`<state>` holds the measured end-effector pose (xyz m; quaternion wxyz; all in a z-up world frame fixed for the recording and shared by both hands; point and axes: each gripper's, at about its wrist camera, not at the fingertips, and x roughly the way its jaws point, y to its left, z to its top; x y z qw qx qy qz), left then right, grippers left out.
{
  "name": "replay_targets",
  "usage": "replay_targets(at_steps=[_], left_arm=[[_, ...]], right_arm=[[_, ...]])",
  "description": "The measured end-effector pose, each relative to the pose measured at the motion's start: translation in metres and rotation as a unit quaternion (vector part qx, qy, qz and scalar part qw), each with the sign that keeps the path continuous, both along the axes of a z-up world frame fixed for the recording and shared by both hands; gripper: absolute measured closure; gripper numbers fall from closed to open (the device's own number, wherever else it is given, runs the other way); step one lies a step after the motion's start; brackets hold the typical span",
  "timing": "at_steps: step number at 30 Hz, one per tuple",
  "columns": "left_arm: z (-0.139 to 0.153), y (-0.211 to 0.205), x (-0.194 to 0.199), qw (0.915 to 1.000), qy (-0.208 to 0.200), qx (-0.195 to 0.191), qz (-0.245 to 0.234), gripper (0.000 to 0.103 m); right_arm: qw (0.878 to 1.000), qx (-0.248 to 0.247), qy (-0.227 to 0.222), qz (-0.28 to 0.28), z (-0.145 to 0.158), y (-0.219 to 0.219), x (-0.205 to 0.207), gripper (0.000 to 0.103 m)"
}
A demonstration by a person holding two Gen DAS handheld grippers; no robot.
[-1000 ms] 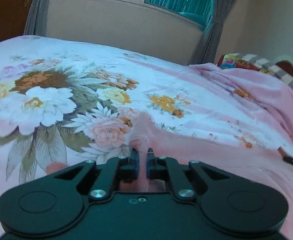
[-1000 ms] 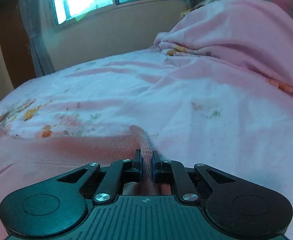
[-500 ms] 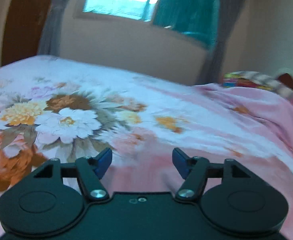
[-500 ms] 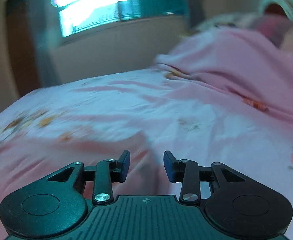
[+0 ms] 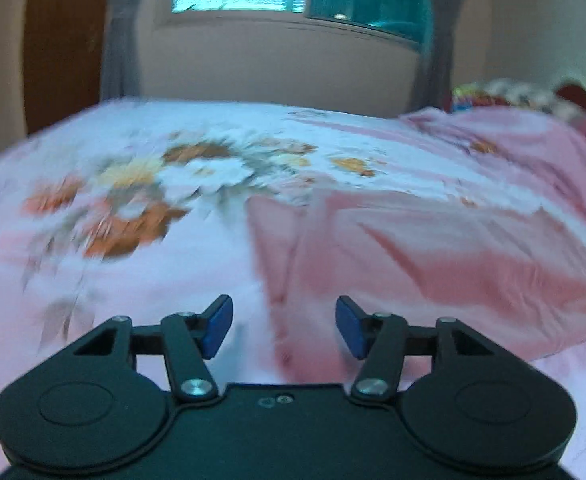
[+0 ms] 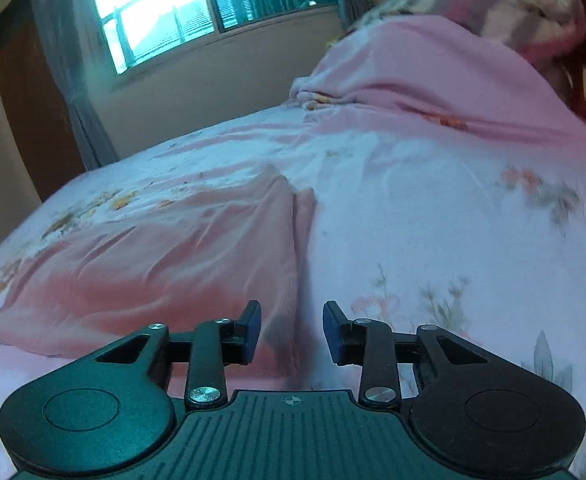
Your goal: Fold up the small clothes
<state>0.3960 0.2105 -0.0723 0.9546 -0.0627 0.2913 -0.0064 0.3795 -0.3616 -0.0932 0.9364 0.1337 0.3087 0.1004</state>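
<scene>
Pink knit garment [image 5: 433, 256], softly creased

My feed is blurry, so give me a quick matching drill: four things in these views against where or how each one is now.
Things:
1. left gripper
2. pink garment
3. window
4. bunched pink blanket

States or places:
A. in the wall beyond the bed
B. lying flat on the floral bedsheet, held by nothing
C. heaped at the far right of the bed
D. fingers apart, nothing between them

Pairs: 1-D, 2-B, 3-A, 4-C
</scene>
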Motion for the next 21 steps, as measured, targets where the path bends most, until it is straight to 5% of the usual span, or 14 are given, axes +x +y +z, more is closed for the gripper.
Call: replay_targets(at_steps=[5, 12, 21], left_arm=[[-0.024, 0.024, -0.004, 0.9901, 0.04, -0.134, 0.014, 0.043], [-0.026, 0.014, -0.001, 0.9951, 0.028, -0.093, 0.014, 0.049], [-0.021, 0.005, -0.005, 0.9977, 0.016, -0.065, 0.006, 0.053]], right_arm=[[0.989, 0.129, 0.064, -0.045, -0.017, -0.019, 0.001, 0.069], [0.984, 0.16, 0.058, -0.062, -0.017, -0.022, 0.01, 0.07], [0.991, 0.121, 0.04, -0.049, -0.021, -0.014, 0.015, 0.07]])
